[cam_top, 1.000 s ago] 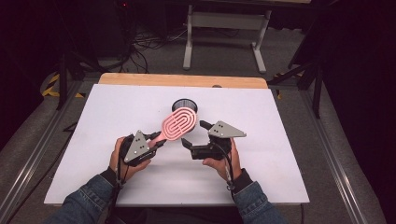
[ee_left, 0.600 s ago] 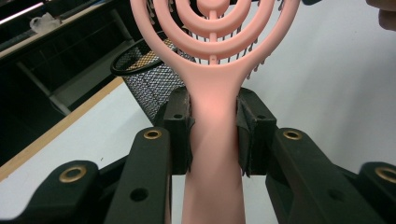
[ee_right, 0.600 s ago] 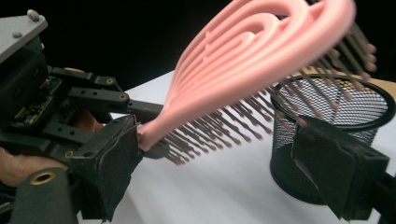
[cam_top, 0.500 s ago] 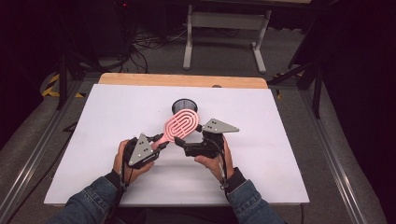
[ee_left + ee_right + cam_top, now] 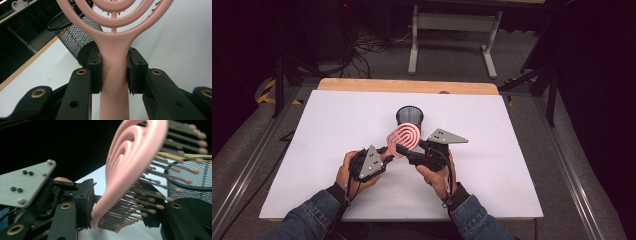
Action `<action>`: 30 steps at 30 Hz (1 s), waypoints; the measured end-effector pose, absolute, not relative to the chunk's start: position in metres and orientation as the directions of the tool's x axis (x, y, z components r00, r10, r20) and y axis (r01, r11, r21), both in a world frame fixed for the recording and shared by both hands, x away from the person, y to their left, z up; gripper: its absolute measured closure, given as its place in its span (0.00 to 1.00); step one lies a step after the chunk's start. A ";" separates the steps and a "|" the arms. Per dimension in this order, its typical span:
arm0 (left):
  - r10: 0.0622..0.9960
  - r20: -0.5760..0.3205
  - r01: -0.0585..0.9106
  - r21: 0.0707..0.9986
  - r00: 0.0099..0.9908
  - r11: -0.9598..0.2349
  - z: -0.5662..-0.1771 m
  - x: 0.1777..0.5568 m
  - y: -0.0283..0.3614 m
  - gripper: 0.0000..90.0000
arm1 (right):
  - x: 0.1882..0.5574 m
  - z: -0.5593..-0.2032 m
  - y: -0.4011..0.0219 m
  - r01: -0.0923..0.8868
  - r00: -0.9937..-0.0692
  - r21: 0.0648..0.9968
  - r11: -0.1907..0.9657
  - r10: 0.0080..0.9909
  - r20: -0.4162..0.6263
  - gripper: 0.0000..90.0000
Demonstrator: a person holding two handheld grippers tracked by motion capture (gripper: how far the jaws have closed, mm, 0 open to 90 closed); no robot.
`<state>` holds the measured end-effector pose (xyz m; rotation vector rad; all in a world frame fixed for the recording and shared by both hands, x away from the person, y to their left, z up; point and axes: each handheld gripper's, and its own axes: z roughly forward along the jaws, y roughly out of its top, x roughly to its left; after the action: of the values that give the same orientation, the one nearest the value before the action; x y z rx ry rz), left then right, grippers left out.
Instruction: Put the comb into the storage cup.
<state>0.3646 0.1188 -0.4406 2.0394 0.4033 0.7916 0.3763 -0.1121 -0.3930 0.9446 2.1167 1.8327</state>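
Trouble could come from the two grips pulling against each other: the left gripper (image 5: pixel 114 72) is clamped on the handle of the pink hairbrush (image 5: pixel 404 138), held above the table (image 5: pixel 522 165) just before the mesh cup (image 5: pixel 410 115). The right gripper (image 5: pixel 120 207) has just been closing over the brush head, one pad (image 5: pixel 83 200) on its back and the other among the bristles, so these could bend or the brush twist.
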 end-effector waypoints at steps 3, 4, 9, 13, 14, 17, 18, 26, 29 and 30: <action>0.553 0.378 -0.011 0.833 0.742 -0.554 -0.441 0.365 0.118 0.77 | 0.375 -0.395 -0.111 0.341 -0.785 0.940 0.026 0.559 0.269 0.65; 0.554 0.377 -0.011 0.833 0.742 -0.553 -0.441 0.365 0.118 0.77 | 0.375 -0.396 -0.111 0.342 -0.788 0.940 0.020 0.552 0.275 0.67; 0.548 0.398 -0.023 0.823 0.736 -0.567 -0.441 0.364 0.117 0.76 | 0.372 -0.396 -0.111 0.330 -0.789 0.944 0.010 0.552 0.270 0.69; 0.543 0.420 -0.036 0.813 0.727 -0.581 -0.441 0.362 0.115 0.71 | 0.371 -0.397 -0.110 0.322 -0.792 0.947 0.008 0.550 0.265 0.69; 0.544 0.419 -0.037 0.815 0.727 -0.579 -0.441 0.362 0.115 0.67 | 0.370 -0.397 -0.110 0.320 -0.794 0.948 0.005 0.546 0.265 0.69; 0.548 0.416 -0.038 0.820 0.726 -0.572 -0.440 0.362 0.115 0.62 | 0.369 -0.396 -0.110 0.309 -0.799 0.951 0.003 0.544 0.257 0.69; 0.552 0.414 -0.037 0.822 0.724 -0.568 -0.440 0.361 0.114 0.58 | 0.369 -0.396 -0.110 0.307 -0.800 0.952 0.001 0.542 0.257 0.69; 0.501 0.384 -0.053 0.830 0.776 -0.555 -0.440 0.358 0.109 0.36 | 0.369 -0.396 -0.112 0.294 -0.807 0.956 0.000 0.536 0.248 0.69; 0.483 0.376 -0.055 0.829 0.791 -0.556 -0.441 0.358 0.107 0.30 | 0.369 -0.396 -0.113 0.286 -0.810 0.958 -0.002 0.534 0.243 0.69; 0.479 0.370 -0.054 0.831 0.796 -0.553 -0.441 0.358 0.107 0.28 | 0.369 -0.396 -0.113 0.285 -0.809 0.959 -0.001 0.536 0.241 0.70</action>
<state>0.3578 0.1073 -0.4411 2.0506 0.3153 0.7223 0.3691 -0.1135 -0.3957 0.8678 2.0719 1.9059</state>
